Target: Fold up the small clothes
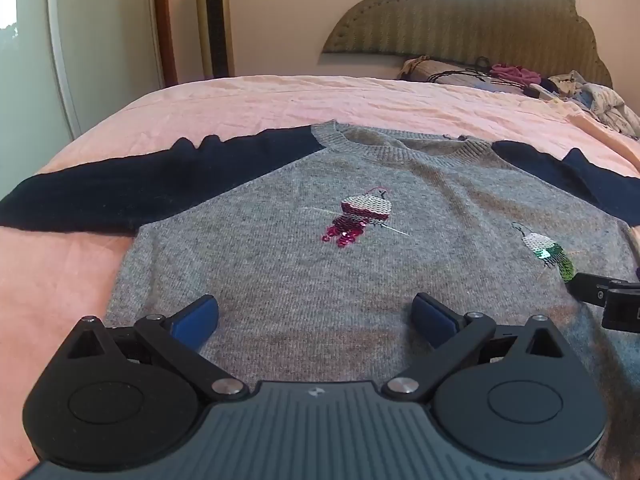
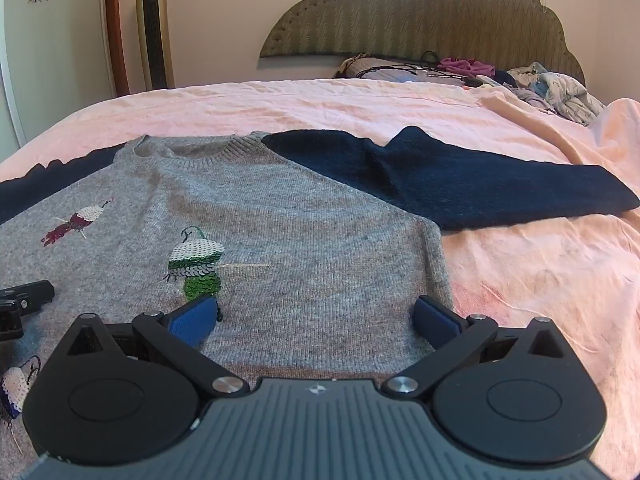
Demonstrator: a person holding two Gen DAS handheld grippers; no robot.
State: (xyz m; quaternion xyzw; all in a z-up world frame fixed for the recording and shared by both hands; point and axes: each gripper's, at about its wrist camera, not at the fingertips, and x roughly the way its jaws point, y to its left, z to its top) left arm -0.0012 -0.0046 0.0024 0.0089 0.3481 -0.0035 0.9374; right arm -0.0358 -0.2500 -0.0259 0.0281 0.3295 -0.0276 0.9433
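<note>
A small grey knitted sweater (image 1: 320, 264) (image 2: 280, 240) with dark navy sleeves lies flat, front up, on a pink bedspread (image 1: 260, 100) (image 2: 540, 280). Both sleeves are spread outward: the left sleeve (image 1: 120, 192) and the right sleeve (image 2: 460, 184). Sequin figures decorate the chest, one red (image 1: 358, 216) and one green (image 2: 196, 268). My left gripper (image 1: 316, 316) hovers open over the lower left of the body, nothing between its blue pads (image 1: 196, 320). My right gripper (image 2: 316, 316) hovers open over the lower right of the body near its side edge, also with nothing between its pads.
A pile of loose clothes (image 1: 560, 84) (image 2: 552, 88) lies at the head of the bed, below a padded headboard (image 2: 420, 16). A tall gold tower heater (image 2: 154, 28) stands by the wall past the far left corner. Bare pink bedspread surrounds the sweater.
</note>
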